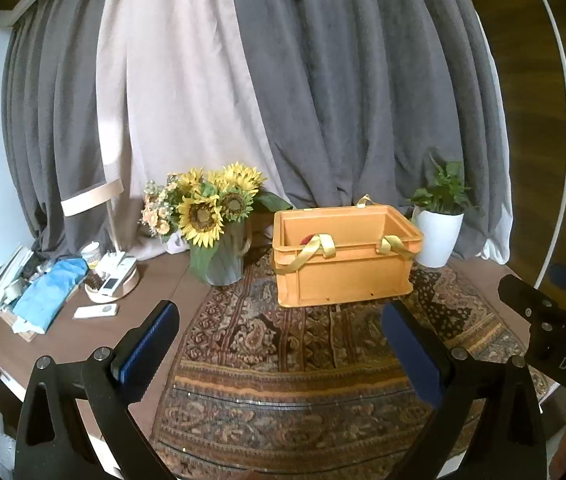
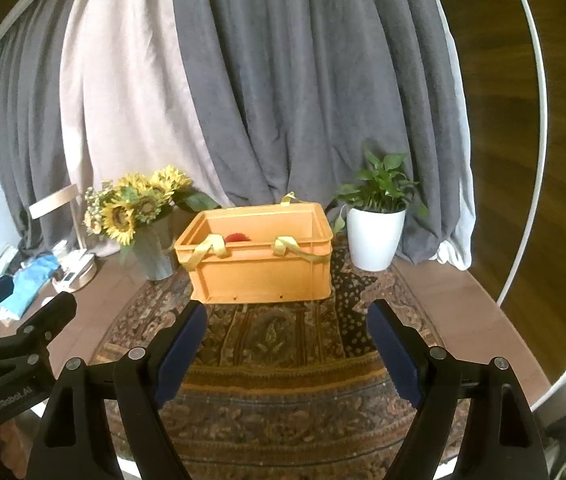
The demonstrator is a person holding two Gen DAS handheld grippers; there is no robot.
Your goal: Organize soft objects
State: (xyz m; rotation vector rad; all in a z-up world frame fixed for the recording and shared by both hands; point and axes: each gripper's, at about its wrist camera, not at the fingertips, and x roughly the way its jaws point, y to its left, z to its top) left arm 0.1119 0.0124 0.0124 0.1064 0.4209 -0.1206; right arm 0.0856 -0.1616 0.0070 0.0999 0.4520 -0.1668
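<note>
Both my jaws released, holding nothing: left gripper (image 1: pixel 281 330) and right gripper (image 2: pixel 287 332) hover over the patterned rug (image 2: pixel 275 364), short of the orange crate (image 2: pixel 261 264). Crate: rigid plastic, ribbed walls. Yellow fabric straps (image 2: pixel 213 250) drape limp over its rim; probably light, pinch mid-strap. Red soft item (image 2: pixel 237 237) inside, mostly hidden, likely squashy.
</note>
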